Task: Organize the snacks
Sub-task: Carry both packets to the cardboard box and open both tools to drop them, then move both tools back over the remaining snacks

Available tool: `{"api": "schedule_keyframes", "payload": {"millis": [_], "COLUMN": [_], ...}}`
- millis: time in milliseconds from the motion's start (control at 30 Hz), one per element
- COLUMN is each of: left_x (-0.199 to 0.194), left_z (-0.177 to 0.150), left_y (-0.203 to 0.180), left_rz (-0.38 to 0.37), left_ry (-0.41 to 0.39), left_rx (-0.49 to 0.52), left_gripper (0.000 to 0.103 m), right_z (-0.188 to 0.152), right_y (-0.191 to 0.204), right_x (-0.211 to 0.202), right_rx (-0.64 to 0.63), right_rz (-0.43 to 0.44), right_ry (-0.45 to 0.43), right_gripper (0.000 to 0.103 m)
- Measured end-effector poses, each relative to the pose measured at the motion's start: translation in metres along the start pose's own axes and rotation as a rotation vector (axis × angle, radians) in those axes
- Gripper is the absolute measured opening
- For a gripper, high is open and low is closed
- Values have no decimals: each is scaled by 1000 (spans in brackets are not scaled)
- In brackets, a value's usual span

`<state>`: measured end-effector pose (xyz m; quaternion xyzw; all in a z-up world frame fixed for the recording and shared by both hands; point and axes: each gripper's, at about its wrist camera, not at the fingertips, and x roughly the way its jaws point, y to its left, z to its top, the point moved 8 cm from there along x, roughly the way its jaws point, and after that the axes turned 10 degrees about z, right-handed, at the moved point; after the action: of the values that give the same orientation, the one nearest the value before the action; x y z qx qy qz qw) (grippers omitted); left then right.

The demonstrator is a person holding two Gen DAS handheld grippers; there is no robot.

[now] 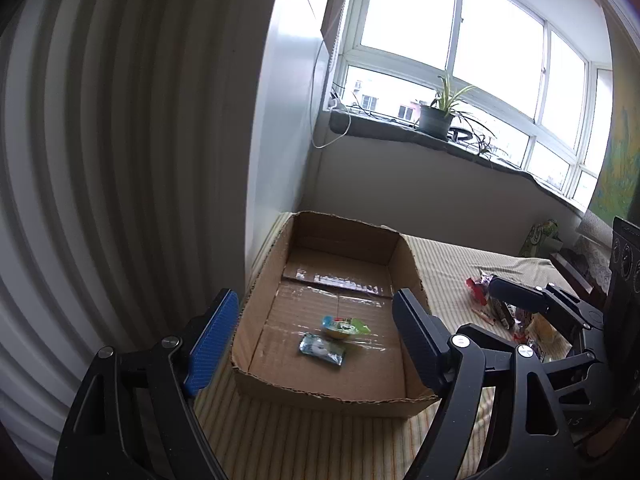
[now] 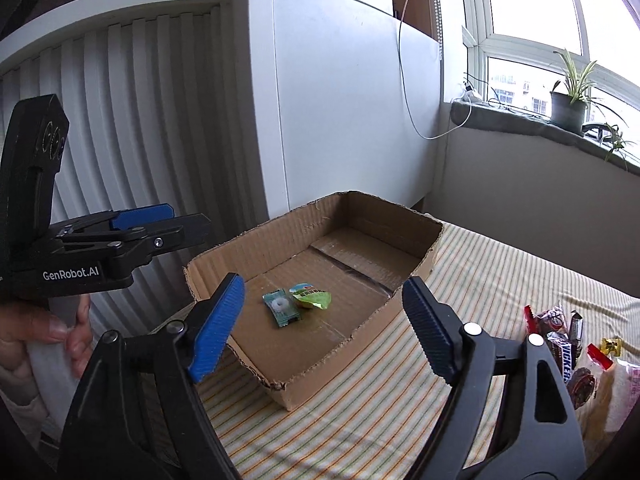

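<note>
Above the cardboard box (image 1: 280, 276), left gripper (image 1: 316, 332) and right gripper (image 2: 324, 324) both gape wide, holding nothing

Potted spider plant (image 1: 436, 114) on window sill (image 1: 400, 130); white cable (image 2: 408, 80) hanging down wall; striped cloth (image 2: 400, 400) below.

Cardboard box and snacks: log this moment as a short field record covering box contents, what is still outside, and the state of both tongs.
surface: striped cloth
cardboard box: open-topped, on the cloth
in box: teal packet beside green-lidded jelly cup
outside box: snack pile, on the cloth to the box's right
left tongs: open, nothing between them
right tongs: open, nothing between them
</note>
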<state>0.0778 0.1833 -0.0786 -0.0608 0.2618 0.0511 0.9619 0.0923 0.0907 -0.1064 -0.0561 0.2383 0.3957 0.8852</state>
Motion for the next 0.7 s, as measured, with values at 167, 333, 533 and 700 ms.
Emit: {"api": "schedule_keyframes", "payload": {"millis": [167, 333, 533, 700], "left_x": [-6, -7, -7, -8], "left_z": [1, -6, -18, -27], "left_y": [-34, -79, -144, -187], "left_rz": [-25, -58, -144, -203], "left_ry": [-1, 17, 44, 65], "left_rx": [47, 109, 195, 257], "left_gripper": [79, 80, 80, 80], "right_z": [-18, -38, -71, -106], "right_y": [-13, -45, -89, -133], "right_x": [-18, -52, -105, -152], "right_rx": [22, 79, 118, 173], "right_rz": [-35, -86, -201, -326], "right_ry": [16, 2, -13, 6], "right_gripper": [85, 85, 85, 85]}}
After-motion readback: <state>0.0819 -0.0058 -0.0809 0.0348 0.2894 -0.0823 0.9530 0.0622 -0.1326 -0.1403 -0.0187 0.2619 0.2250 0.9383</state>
